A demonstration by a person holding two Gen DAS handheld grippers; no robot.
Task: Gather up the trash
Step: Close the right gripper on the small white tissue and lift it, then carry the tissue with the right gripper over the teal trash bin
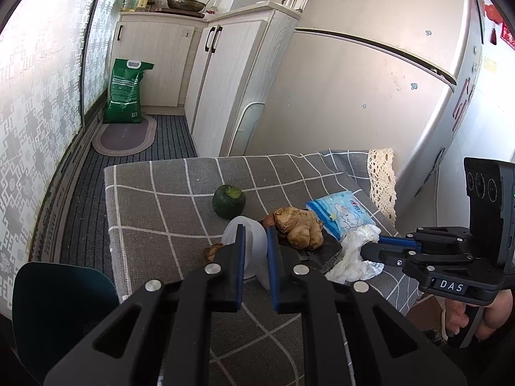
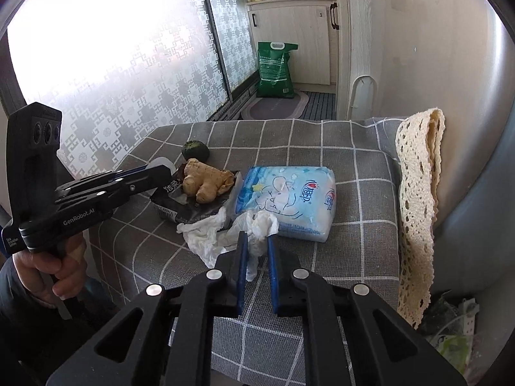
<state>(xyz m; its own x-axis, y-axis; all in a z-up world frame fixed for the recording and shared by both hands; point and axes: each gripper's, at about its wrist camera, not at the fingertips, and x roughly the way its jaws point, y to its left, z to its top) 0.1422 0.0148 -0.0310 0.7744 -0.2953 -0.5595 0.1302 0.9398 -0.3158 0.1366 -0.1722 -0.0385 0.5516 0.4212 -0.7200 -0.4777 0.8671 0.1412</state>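
Both grippers reach level over the table, left gripper on cup.

1. Our left gripper reaches forward, its blue-padded fingers narrowed to a slim gap around something.
2. Our right gripper likewise, jaws nearly together, pinching.
3. Bare hands grip both handles.
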